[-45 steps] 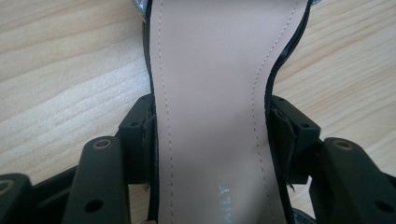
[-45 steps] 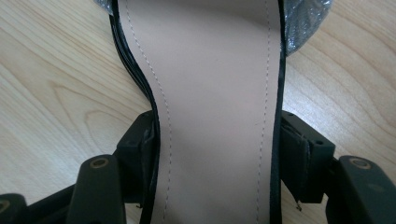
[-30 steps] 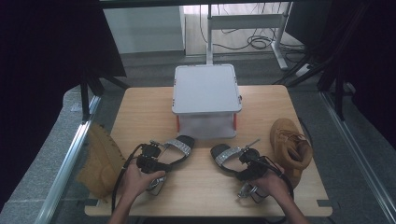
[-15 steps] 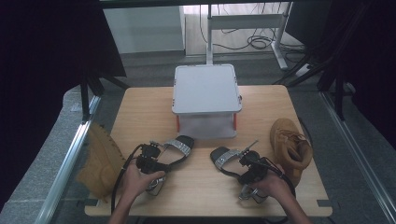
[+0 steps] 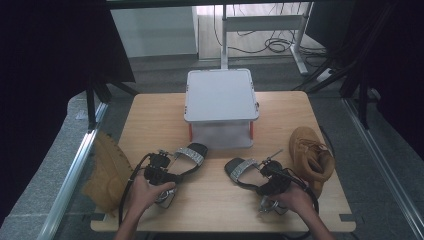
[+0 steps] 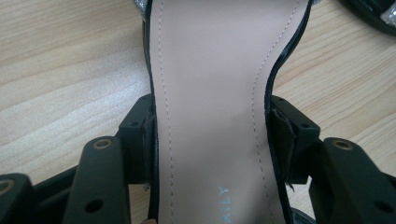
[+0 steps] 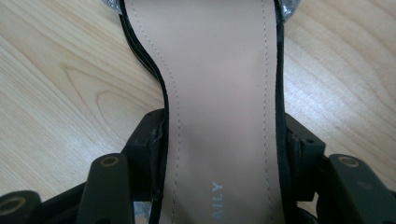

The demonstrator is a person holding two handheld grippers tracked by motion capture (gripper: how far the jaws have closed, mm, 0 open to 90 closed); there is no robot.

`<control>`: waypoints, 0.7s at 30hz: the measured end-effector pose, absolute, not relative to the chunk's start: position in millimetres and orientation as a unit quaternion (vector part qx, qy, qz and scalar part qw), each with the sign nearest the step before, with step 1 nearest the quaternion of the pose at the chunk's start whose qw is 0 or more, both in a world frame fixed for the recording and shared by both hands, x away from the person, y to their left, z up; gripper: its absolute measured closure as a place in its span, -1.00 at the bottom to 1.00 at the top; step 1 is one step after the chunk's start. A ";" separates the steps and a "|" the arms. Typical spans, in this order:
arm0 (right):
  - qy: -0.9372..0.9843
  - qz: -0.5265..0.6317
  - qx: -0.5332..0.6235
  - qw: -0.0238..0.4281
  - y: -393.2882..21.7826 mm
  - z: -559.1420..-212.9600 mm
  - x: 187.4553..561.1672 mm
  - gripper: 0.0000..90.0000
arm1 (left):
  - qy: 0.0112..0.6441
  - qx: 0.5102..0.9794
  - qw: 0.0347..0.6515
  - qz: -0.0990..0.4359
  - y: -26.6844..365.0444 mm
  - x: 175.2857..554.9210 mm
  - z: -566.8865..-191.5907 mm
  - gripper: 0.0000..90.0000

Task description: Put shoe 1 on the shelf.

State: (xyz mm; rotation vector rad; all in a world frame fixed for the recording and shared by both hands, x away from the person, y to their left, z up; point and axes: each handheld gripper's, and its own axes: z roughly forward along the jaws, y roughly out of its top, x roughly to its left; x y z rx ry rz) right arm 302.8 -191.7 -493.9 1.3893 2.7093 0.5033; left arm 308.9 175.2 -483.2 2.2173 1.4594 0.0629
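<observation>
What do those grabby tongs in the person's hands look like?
Both are black. The left tongs and the right tongs each have two chunky black jaws with round screw holes ringed in brassy metal and flat pads at the tips. A black cable loops from the left one. Shiny metal parts sit under each hand. The forearms are bare, no sleeves.

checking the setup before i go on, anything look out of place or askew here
One thing: a tan boot lies off the table's left edge, down by the metal rail, while its mate lies on its side on the table at the right. The two black sandals and the lidded grey box look orderly.
</observation>
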 end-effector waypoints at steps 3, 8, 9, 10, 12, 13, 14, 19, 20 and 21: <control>0.870 0.182 0.458 0.028 -193.3 -488.9 303.3 -0.05 | 0.531 0.811 0.244 0.023 175.5 308.8 -480.8 -0.07; 0.860 0.206 0.467 0.023 -192.9 -479.9 305.2 -0.05 | 0.531 0.810 0.248 0.022 174.7 308.8 -479.4 -0.07; 0.860 0.206 0.467 0.023 -192.9 -479.9 305.2 -0.05 | 0.531 0.809 0.249 0.021 174.5 308.8 -479.4 -0.07; 0.855 0.215 0.472 0.021 -192.9 -477.7 307.2 -0.05 | 0.532 0.809 0.251 0.021 174.3 308.8 -479.3 -0.07; 0.850 0.223 0.477 0.022 -193.1 -476.2 309.0 -0.05 | 0.531 0.809 0.252 0.019 174.4 309.2 -479.0 -0.07; 0.850 0.223 0.477 0.022 -193.1 -476.2 309.0 -0.05 | 0.531 0.808 0.253 0.018 174.2 309.6 -478.9 -0.07; 0.843 0.234 0.484 0.021 -193.9 -474.7 311.6 -0.05 | 0.533 0.807 0.255 0.019 173.9 310.2 -478.8 -0.07; 0.827 0.257 0.500 0.013 -193.5 -472.1 318.1 -0.05 | 0.535 0.804 0.258 0.020 172.5 315.2 -478.0 -0.07; 0.825 0.260 0.502 0.011 -193.3 -471.6 319.3 -0.05 | 0.538 0.801 0.264 0.017 172.3 316.6 -478.2 -0.07; 0.821 0.267 0.505 0.008 -193.0 -471.5 321.6 -0.05 | 0.540 0.797 0.269 0.016 171.8 317.5 -478.4 -0.07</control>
